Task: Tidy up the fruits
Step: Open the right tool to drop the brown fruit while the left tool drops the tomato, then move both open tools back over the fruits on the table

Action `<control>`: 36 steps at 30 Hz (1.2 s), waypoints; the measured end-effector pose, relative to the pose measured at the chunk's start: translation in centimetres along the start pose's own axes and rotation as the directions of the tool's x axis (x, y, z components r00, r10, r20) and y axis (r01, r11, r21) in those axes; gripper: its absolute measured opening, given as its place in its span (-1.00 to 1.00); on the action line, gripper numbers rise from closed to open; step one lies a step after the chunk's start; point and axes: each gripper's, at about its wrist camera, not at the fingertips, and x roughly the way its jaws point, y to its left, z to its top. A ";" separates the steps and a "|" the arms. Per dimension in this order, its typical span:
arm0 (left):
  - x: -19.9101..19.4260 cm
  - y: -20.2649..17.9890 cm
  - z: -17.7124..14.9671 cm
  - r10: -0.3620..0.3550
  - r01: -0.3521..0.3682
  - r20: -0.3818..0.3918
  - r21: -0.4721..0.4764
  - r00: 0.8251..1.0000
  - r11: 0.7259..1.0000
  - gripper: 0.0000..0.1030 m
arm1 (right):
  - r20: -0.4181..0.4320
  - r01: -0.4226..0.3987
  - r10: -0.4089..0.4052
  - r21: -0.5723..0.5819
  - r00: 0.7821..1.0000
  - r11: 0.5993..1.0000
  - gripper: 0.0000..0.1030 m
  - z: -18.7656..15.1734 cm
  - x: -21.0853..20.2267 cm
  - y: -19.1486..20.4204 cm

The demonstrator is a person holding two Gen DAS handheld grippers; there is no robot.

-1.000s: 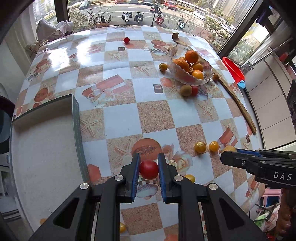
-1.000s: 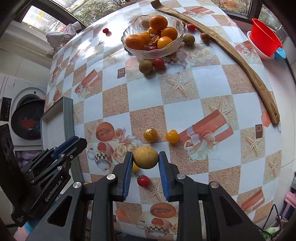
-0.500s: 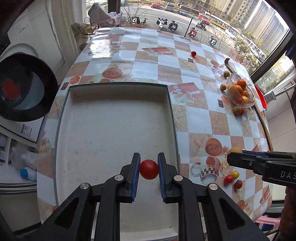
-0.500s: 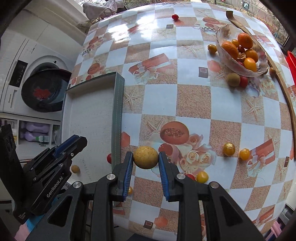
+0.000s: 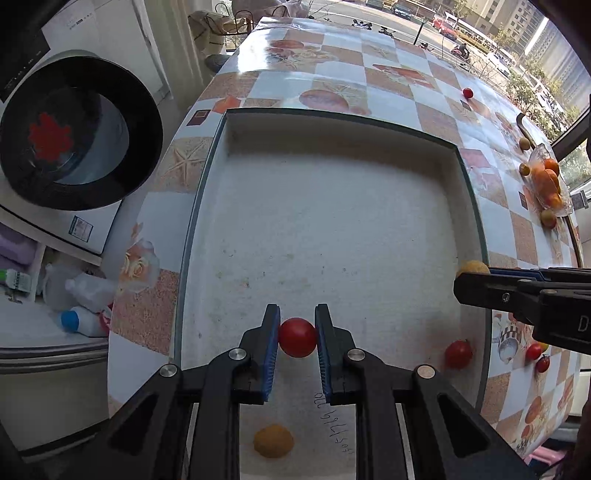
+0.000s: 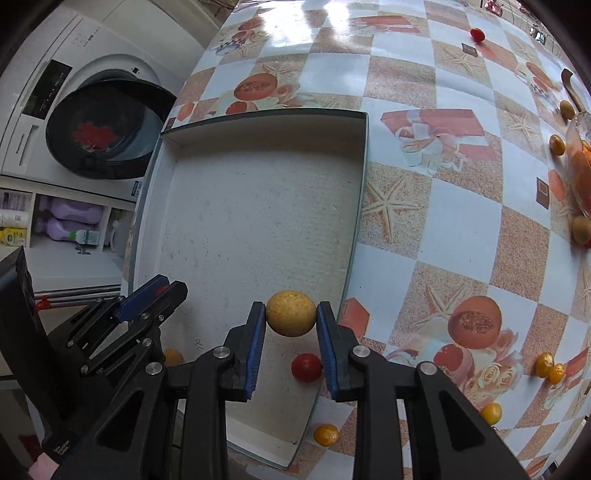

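My left gripper (image 5: 297, 338) is shut on a red tomato (image 5: 297, 337) and holds it above the near part of the white tray (image 5: 332, 221). My right gripper (image 6: 291, 314) is shut on a yellow-brown round fruit (image 6: 291, 313) above the tray's (image 6: 258, 221) near right corner. In the tray lie a red tomato (image 5: 458, 354), also in the right wrist view (image 6: 306, 367), and an orange-yellow fruit (image 5: 273, 441). A glass bowl of oranges (image 5: 546, 182) stands far right on the table.
Several small yellow and red fruits lie loose on the checked tablecloth (image 6: 443, 221), such as one (image 6: 326, 434) by the tray's near edge and a red one (image 6: 477, 34) far off. A washing machine (image 6: 92, 129) stands left of the table.
Both grippers have swung left from over the tablecloth to over the tray, each still holding its fruit. The bowl now sits far to the right.
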 end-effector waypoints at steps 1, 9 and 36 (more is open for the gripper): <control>0.2 0.0 0.0 0.003 -0.003 -0.006 0.003 1.000 1.000 -0.60 | 0.001 0.004 -0.004 0.000 1.000 1.000 -0.41 0.5 0.4 0.1; 1.2 -1.0 -0.3 0.031 -0.029 -0.032 0.054 0.999 0.998 -0.59 | -0.003 0.059 -0.059 -0.039 0.998 0.998 -0.41 2.3 2.5 0.3; -2.8 -6.3 -1.1 0.057 -0.058 0.008 0.141 0.998 0.988 0.52 | 0.110 -0.024 0.002 0.194 0.994 0.981 0.59 -2.4 -5.5 -8.1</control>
